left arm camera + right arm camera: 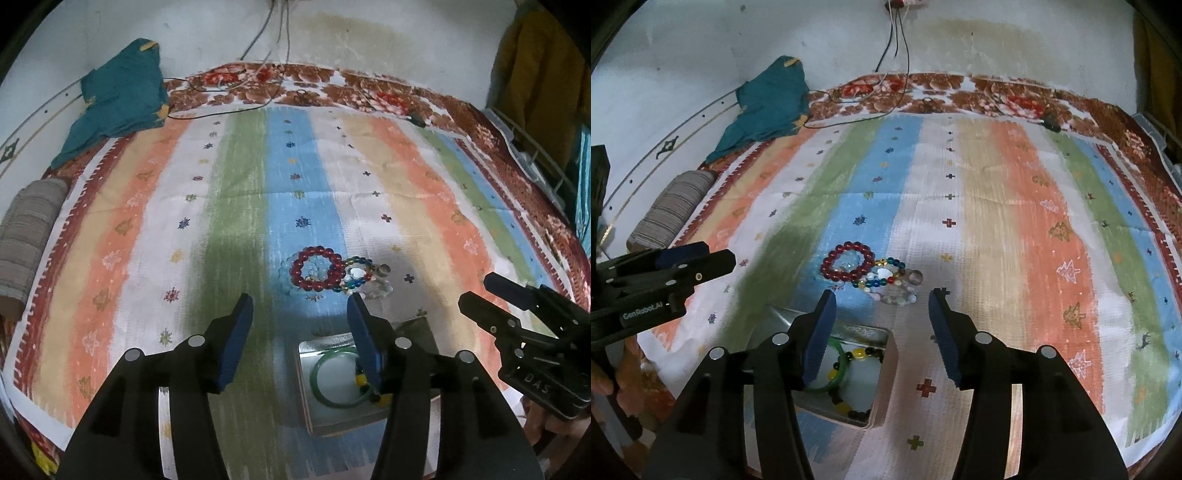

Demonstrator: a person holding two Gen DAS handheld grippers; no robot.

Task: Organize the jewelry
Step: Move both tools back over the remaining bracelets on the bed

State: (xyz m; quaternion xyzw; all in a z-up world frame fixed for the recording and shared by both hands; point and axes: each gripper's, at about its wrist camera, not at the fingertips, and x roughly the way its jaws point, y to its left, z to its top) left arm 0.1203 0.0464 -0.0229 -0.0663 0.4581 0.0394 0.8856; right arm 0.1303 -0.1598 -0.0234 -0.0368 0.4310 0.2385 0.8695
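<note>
A red bead bracelet point(317, 268) point(847, 266) lies on the striped cloth over a pale blue bracelet point(286, 271). Beside it are a multicoloured bead bracelet point(356, 275) point(882, 277) and a clear bead bracelet point(899, 297). Nearer to me, an open metal tin point(306, 387) point(886, 373) holds a green bangle point(332, 384) point(842, 354) and a yellow-and-black bead bracelet point(857, 356). My left gripper point(300, 300) point(718, 254) is open and empty, just short of the pile. My right gripper point(882, 294) point(474, 291) is open and empty too, above the tin's far edge.
A teal cloth point(118, 99) lies at the bed's far left corner, and a striped grey roll point(29, 232) lies along the left edge. Cables point(229, 85) trail from the wall across the far edge. Clothes point(535, 81) and a wire rack point(532, 158) stand at the right.
</note>
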